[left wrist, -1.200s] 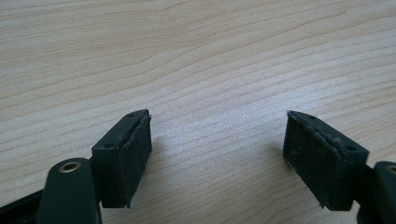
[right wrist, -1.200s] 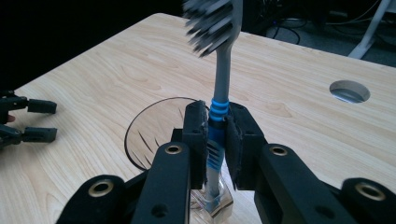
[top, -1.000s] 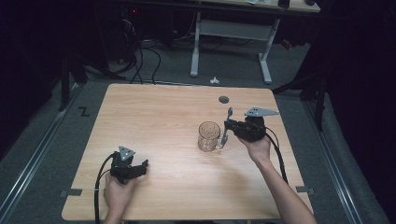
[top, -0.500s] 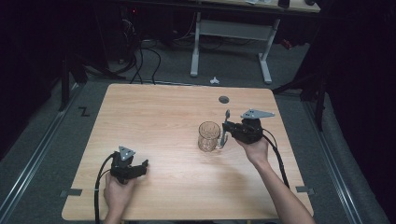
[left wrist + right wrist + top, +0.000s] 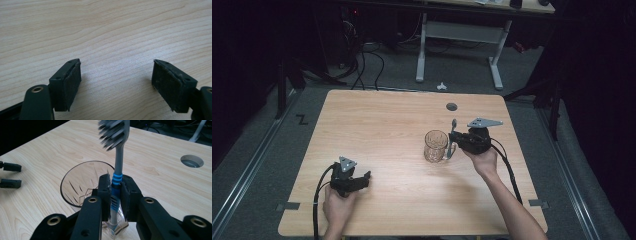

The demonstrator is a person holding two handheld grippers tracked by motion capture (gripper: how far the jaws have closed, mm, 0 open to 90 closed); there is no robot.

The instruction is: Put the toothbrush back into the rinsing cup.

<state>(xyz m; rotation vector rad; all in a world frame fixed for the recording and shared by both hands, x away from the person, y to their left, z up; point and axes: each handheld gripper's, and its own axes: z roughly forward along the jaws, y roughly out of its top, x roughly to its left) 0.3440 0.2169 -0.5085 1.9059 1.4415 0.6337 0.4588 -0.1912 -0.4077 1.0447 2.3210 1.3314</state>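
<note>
A clear glass mug (image 5: 435, 145) (image 5: 82, 182) stands upright right of the table's middle, its handle toward my right gripper. My right gripper (image 5: 460, 139) (image 5: 115, 188) is shut on a grey and blue toothbrush (image 5: 453, 127) (image 5: 117, 157), held upright with the bristle head on top, just beside the mug's rim and over its handle. My left gripper (image 5: 362, 177) (image 5: 116, 76) rests low over bare wood near the front left, jaws wide open with nothing between them.
The wooden table (image 5: 382, 125) has a round cable hole (image 5: 452, 106) (image 5: 191, 161) at the back right. Behind the table stand a white desk frame (image 5: 459, 35) and cables on the floor. Metal rails run along both sides.
My right gripper with the toothbrush has shifted slightly toward the front, staying beside the mug. The left gripper has not moved.
</note>
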